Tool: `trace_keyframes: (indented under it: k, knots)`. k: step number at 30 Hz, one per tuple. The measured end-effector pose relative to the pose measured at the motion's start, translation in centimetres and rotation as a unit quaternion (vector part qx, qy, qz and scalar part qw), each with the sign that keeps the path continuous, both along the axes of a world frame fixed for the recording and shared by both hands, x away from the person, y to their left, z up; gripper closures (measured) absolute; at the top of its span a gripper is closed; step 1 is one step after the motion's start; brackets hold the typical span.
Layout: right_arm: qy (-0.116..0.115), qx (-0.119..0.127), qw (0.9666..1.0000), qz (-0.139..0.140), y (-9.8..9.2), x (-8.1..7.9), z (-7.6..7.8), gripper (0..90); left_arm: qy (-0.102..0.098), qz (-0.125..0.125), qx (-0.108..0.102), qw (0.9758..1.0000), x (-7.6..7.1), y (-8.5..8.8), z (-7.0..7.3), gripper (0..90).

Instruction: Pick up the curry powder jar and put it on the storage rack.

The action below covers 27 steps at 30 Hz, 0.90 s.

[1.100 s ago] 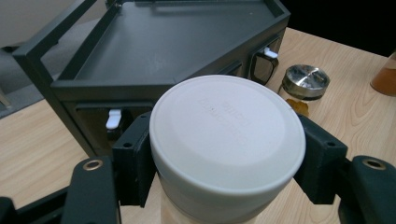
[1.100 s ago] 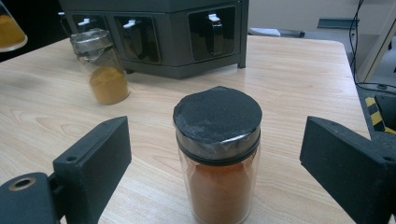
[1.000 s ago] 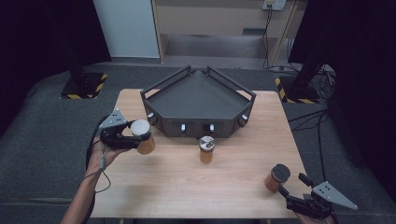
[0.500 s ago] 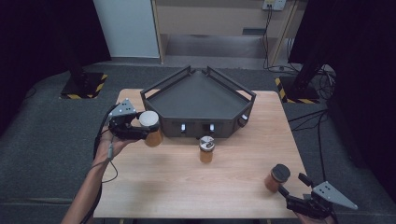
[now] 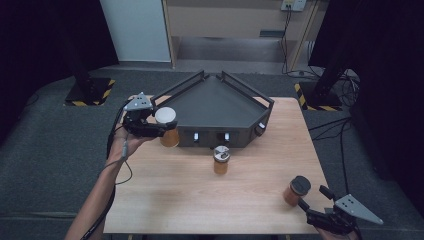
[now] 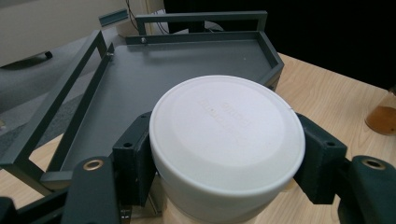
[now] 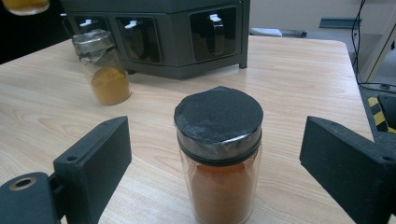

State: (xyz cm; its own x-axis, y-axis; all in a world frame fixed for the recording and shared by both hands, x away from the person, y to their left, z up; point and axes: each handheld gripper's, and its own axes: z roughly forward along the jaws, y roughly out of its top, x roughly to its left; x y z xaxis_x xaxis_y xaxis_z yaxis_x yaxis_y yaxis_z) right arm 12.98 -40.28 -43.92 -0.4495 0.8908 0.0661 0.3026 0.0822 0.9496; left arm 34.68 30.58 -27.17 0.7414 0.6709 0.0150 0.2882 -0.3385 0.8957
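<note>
1. Aloft at the table's left side, my left gripper (image 5: 150,125) carries a white-lidded jar (image 5: 166,126) of orange-brown powder, its jaws clamped on the lid's two sides; the jar hangs clear of the wooden table (image 5: 165,200), just beside the front-left corner of the dark three-sided tray (image 5: 220,102).

2. Seen along those jaws, the broad white lid (image 6: 226,135) sits between the black pads (image 6: 133,158), with the tray's floor beyond it.

3. My right gripper (image 7: 219,186) rests low at the table's near right corner, jaws spread wide and touching nothing, with a black-capped jar (image 7: 219,154) of orange powder standing upright between them.

4. A third jar with a silvery top (image 5: 221,159) stands in front of the tray, well apart from both others.

5. Handling, as I judge it: the jars look like rigid glass or clear plastic, light to middling with powder inside, smooth-sided and likely slippery. The lid's rim gives a firmer purchase than the body; a grip on a lid alone could loosen it, so the black-capped jar is best taken square across its cap or just below.
</note>
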Motion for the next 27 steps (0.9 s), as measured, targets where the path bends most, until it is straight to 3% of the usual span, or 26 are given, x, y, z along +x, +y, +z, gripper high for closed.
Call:
trace_keyframes:
  k: [13,27]
  knots:
    - [0.000,0.002,1.0000,0.000,-0.1,0.0,0.0,9.0,-0.004,0.015,0.002,0.9999,1.3,-1.5,1.5,32.4]
    - [-0.001,0.003,1.0000,0.000,-0.1,0.0,0.0,9.0,0.001,0.054,-0.011,0.9985,3.4,-3.5,3.0,32.4]
